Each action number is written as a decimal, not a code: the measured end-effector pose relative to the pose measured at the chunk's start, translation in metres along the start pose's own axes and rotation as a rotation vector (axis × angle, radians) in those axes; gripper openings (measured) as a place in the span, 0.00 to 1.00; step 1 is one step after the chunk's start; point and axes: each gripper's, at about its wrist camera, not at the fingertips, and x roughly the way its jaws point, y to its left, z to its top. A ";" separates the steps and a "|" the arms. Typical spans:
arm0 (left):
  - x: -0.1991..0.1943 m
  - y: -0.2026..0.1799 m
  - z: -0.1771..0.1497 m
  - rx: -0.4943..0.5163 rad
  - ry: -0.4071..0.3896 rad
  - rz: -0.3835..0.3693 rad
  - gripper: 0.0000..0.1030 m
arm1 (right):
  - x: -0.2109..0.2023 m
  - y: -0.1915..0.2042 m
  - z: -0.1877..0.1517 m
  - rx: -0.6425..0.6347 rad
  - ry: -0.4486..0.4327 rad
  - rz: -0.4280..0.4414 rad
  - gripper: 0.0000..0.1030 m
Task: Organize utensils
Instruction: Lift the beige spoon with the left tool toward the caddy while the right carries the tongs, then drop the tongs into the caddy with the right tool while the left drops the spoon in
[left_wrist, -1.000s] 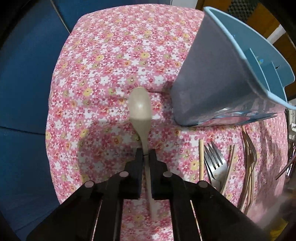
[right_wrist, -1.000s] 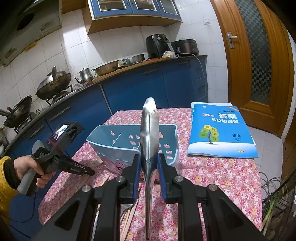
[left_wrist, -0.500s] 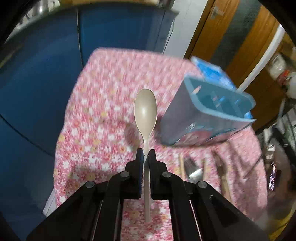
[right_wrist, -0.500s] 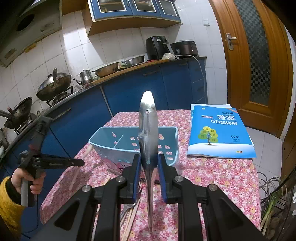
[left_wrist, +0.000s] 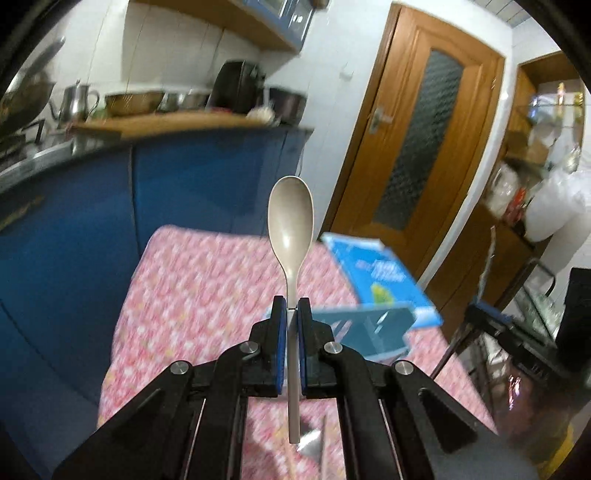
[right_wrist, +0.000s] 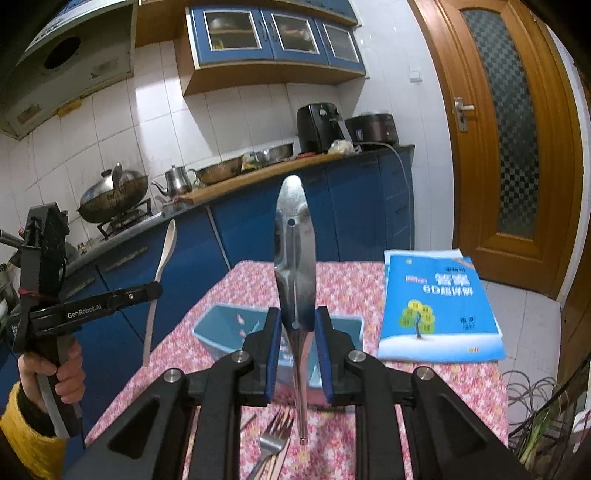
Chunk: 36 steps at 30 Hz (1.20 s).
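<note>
wrist views facing forward, sharing blue book (left_wrist: 384, 275)

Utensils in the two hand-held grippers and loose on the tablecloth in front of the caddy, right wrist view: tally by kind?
Beige plastic spoon, in the left hand-held gripper: 1
Metal spoon, in the right hand-held gripper: 1
Metal fork, on the tablecloth: 1
Wooden chopsticks: partly hidden, count unclear
Total clearly countable: 3
</note>
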 end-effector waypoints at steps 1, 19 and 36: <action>0.001 -0.004 0.006 0.001 -0.027 -0.009 0.04 | -0.001 0.000 0.004 -0.004 -0.010 -0.002 0.20; 0.083 -0.007 -0.013 0.032 -0.216 0.064 0.04 | 0.046 -0.006 0.015 -0.077 -0.073 -0.044 0.20; 0.093 -0.007 -0.056 0.102 -0.275 0.061 0.04 | 0.084 -0.006 -0.023 -0.135 -0.032 -0.032 0.20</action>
